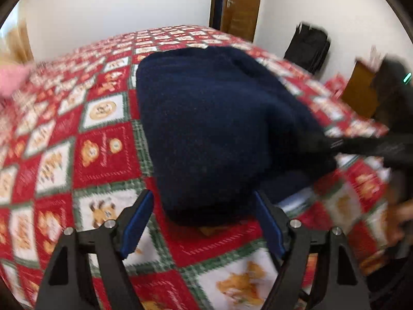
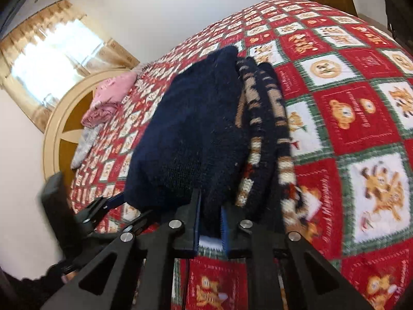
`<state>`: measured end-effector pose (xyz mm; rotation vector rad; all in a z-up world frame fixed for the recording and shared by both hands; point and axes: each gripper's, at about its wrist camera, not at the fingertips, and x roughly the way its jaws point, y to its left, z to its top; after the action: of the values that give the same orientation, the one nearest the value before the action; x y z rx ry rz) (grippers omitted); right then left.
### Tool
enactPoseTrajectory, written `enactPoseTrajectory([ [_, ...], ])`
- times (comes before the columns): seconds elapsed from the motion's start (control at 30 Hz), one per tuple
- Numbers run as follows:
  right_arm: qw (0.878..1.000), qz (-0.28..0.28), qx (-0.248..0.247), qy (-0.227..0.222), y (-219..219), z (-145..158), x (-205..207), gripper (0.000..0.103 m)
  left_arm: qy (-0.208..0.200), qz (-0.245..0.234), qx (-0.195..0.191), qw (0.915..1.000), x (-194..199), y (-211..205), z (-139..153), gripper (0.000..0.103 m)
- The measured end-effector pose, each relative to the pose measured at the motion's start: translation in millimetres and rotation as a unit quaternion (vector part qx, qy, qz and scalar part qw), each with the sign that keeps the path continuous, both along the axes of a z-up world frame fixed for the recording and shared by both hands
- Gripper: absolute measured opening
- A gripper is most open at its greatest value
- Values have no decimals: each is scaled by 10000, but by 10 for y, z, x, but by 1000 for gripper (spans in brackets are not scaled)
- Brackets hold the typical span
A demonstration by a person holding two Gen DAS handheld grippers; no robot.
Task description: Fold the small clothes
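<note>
A navy knitted sweater [image 1: 219,118] lies folded in a bundle on the red, white and green bedspread [image 1: 103,155]. In the right wrist view its tan and white patterned side [image 2: 263,134] shows along the right edge. My left gripper [image 1: 204,196] is open, and the bundle's near end sits between its blue pads [image 1: 136,222]. My right gripper [image 2: 210,201] is shut on the sweater's near edge, with dark cloth pinched between its pads. The right gripper [image 1: 361,147] also shows at the sweater's right side in the left wrist view. A finger of the left gripper [image 2: 108,204] shows at lower left.
Pink clothes [image 2: 108,98] and a grey garment [image 2: 85,144] lie by the round headboard [image 2: 56,129]. A black suitcase [image 1: 307,46] leans on the wall next to a wooden door [image 1: 240,5]. A hand [image 1: 402,217] is at the right edge.
</note>
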<state>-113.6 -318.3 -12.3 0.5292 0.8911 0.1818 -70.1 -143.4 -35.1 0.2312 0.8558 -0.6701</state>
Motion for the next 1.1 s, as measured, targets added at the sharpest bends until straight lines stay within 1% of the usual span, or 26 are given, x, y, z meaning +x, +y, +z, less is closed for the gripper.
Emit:
enactPoseTrajectory([
  [0.03, 9999, -40, -156, -11, -10, 36, -28, 9, -61, 83, 136, 9999, 30, -11, -31, 81],
  [0.1, 9976, -213, -651, 30, -94, 70, -102, 9, -71, 322, 300, 9990, 128, 17, -93, 82],
  [0.13, 9974, -279, -651, 101, -151, 37, -111, 9, -14, 411, 233, 9989, 183, 65, -116, 82],
  [0.2, 9985, -346, -339, 243, -227, -104, -115, 9, 289, 487, -137, 9983, 288, 188, -137, 77],
  [0.23, 9986, -323, -322, 284, -215, -151, -96, 9, 427, 462, -300, 9976, 298, 223, -141, 70],
  [0.27, 9984, -277, -377, 324, -181, -178, -70, 9, 506, 398, -380, 9972, 283, 241, -142, 62],
  [0.33, 9973, -165, -615, 368, -120, -183, -46, 9, 392, 299, -289, 9984, 197, 242, -119, 58],
  [0.37, 9969, -128, -684, 374, -110, -180, -33, 9, 249, 274, -209, 9991, 143, 266, -98, 59],
  [0.4, 9967, -102, -702, 399, -114, -179, -24, 9, 213, 259, -196, 9992, 117, 289, -91, 59],
  [0.5, 9973, -125, -604, 407, -151, -183, -37, 9, 424, 277, -289, 9983, 151, 392, -109, 60],
  [0.57, 9976, -118, -617, 283, -159, -73, -103, 9, 604, 193, -366, 9973, 167, 424, -63, 60],
  [0.6, 9979, -123, -614, 140, -156, 31, -149, 10, 655, 157, -420, 9968, 155, 454, 1, 59],
  [0.63, 9978, -137, -641, -2, -150, 135, -178, 10, 673, 101, -487, 9965, 144, 490, 81, 61],
  [0.67, 9972, -163, -714, -177, -145, 259, -203, 10, 677, 14, -601, 9959, 149, 534, 166, 70],
  [0.7, 9957, -214, -826, -373, -134, 400, -224, 11, 610, -28, -807, 9949, 161, 617, 297, 77],
  [0.73, 9946, -259, -863, -514, -127, 504, -222, 17, 535, 24, -910, 9944, 182, 661, 375, 89],
  [0.77, 9943, -297, -826, -612, -126, 584, -196, 28, 406, 155, -1058, 9934, 237, 717, 484, 98],
  [0.8, 9948, -312, -717, -645, -125, 638, -124, 63, 290, 286, -1188, 9921, 308, 743, 565, 100],
  [0.83, 9951, -336, -654, -667, -121, 658, -54, 87, 222, 393, -1241, 9912, 367, 742, 611, 100],
  [0.87, 9940, -398, -679, -759, -93, 673, -1, 87, 167, 531, -1230, 9908, 440, 713, 648, 100],
  [0.9, 9921, -396, -819, -863, -52, 674, 81, 87, 120, 673, -1157, 9909, 530, 648, 676, 100],
  [0.97, 9897, -342, -1126, -812, 31, 639, 266, 87, 82, 842, -995, 9914, 668, 492, 685, 100],
  [1.03, 9864, -382, -1397, -773, 93, 569, 409, 87, 157, 956, -745, 9925, 789, 293, 637, 100],
  [1.1, 9861, -422, -1441, -717, 90, 509, 488, 87, 287, 994, -647, 9925, 867, 155, 578, 100],
])
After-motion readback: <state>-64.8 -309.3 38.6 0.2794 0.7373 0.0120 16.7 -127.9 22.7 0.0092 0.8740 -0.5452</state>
